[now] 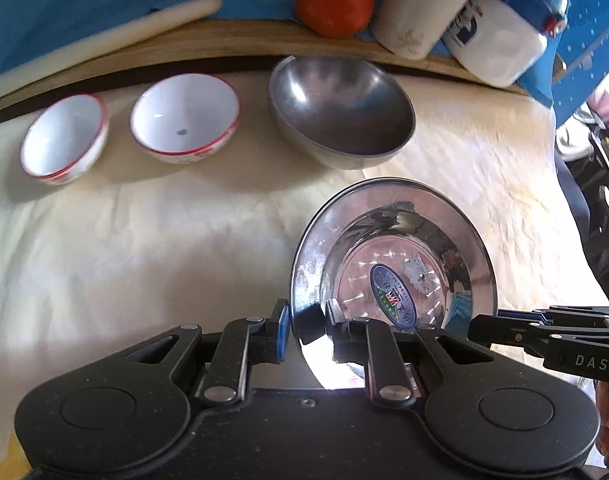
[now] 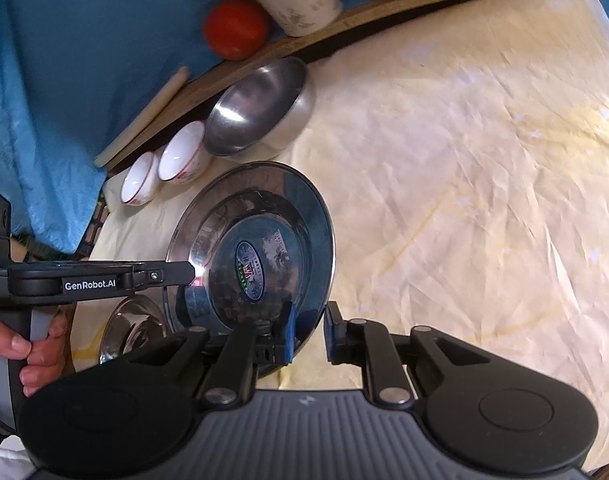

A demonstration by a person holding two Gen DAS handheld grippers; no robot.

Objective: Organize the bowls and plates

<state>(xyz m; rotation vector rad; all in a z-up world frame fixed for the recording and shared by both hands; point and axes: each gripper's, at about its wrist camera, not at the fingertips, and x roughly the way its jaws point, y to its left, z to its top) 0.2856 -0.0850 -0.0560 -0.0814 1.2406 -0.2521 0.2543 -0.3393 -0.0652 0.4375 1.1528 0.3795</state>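
Cream wrinkled cloth-covered table (image 2: 464,160) fills both views, wooden board edge and blue cloth (image 1: 84,0) at the back. I hold the shiny stainless steel plate with oval sticker (image 1: 392,268) off the cloth, tilted, near the front: my left gripper (image 1: 306,330) is nearly closed, pinching its near rim, my right gripper (image 2: 308,332) nearly closed on the opposite rim. Plate looks light, stiff, slick; a thin rim is all there is to grab, so slipping is the risk, I'd say. Dull grey metal bowl (image 1: 340,112) sits just behind it, then two white red-rimmed ceramic bowls (image 1: 184,118) in a row at the left, fragile. Another small steel dish (image 2: 132,328) lies under the plate's left side in the right wrist view. Red tomato (image 1: 334,0), white cylindrical container (image 1: 416,12), pale rolling pin (image 1: 104,44) along the back, out of the way.
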